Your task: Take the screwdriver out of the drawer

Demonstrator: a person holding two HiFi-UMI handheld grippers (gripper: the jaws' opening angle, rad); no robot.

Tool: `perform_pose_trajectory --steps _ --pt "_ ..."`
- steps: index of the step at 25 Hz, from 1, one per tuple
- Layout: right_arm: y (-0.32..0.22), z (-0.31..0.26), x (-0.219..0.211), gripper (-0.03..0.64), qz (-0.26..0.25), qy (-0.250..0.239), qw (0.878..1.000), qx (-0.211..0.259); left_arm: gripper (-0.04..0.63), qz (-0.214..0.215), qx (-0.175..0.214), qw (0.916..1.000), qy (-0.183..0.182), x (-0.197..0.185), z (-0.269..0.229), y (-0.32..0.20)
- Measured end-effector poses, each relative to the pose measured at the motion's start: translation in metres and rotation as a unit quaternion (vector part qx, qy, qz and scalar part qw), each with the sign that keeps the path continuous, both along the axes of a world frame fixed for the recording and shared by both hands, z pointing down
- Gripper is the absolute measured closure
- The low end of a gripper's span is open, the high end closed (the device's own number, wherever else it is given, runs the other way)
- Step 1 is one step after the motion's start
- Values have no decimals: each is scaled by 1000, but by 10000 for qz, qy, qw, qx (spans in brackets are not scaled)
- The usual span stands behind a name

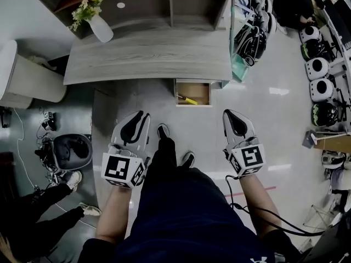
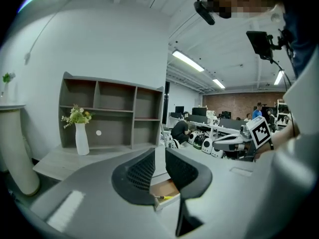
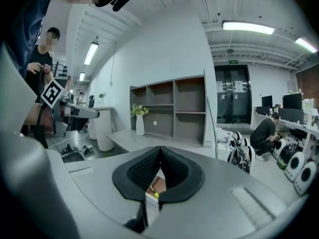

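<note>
Two grippers sit below the open drawer (image 1: 201,91) at frame centre, where the yellow screwdriver (image 1: 190,99) lies: left gripper (image 1: 140,116) jaws slightly parted and empty, right gripper (image 1: 230,115) jaws closed on nothing, so reaching in unopened would likely push the tool deeper.

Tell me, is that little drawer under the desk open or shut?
Open. The drawer is pulled out from under the desk, its wooden bottom shows from above, and a yellow-handled screwdriver lies inside.

Yellow-handled screwdriver (image 1: 188,99), lying flat and slanted, inside pulled-open wooden drawer (image 1: 200,90), toward its front left
</note>
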State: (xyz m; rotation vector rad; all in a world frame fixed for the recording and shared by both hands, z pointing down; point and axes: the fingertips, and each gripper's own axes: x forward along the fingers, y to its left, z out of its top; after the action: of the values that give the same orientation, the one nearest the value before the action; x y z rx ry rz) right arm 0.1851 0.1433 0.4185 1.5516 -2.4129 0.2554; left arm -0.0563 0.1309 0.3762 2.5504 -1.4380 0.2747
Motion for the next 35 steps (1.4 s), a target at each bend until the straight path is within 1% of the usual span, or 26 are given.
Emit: perform_pose_trajectory --steps 2,4,5,7,9,14,18,21,23,25,29,33,35 --pt "-17 22 -2 611 -183 378 9991 -25 528 219 64 9993 -311 5 14 -15" --pt "-33 47 -7 611 -458 815 9955 -170 528 534 44 9964 -652 12 33 -30" --pt "-40 59 -11 611 -604 979 9929 -310 528 671 5 9953 -699 14 44 -38" --pt "-52 82 -18 611 -854 1229 9868 -619 528 867 -146 9942 -625 13 63 -55" --pt "-66 98 -27 609 -1013 1414 9813 -822 528 1043 -300 9922 -612 10 80 -72" --pt "-93 131 -37 596 -1210 1649 9696 -1346 526 1615 -440 9816 -915 10 111 -99" --pt "-102 165 -45 584 -1528 1873 9521 -1875 526 1935 -627 9733 -1060 6 141 -109" --pt "-103 192 -52 568 -1836 2025 9359 -2223 526 2118 -647 9681 -1168 4 155 -112" --pt "-105 209 -55 561 -2076 2112 9244 -2402 526 2179 -728 9660 -1187 2 163 -112" --pt "-106 228 -58 560 -2326 2186 9130 -2542 526 2128 -920 9653 -1204 -1 174 -111" --pt "-112 265 -70 558 -2720 2167 8957 -2771 526 1877 -1386 9633 -1326 -11 200 -115" --pt "-111 299 -79 530 -3200 2376 8677 -2971 526 1635 -1660 9633 -1333 -12 210 -116" --pt "-112 314 -81 529 -3363 2446 8572 -3038 526 1536 -1759 9631 -1336 -9 211 -116"
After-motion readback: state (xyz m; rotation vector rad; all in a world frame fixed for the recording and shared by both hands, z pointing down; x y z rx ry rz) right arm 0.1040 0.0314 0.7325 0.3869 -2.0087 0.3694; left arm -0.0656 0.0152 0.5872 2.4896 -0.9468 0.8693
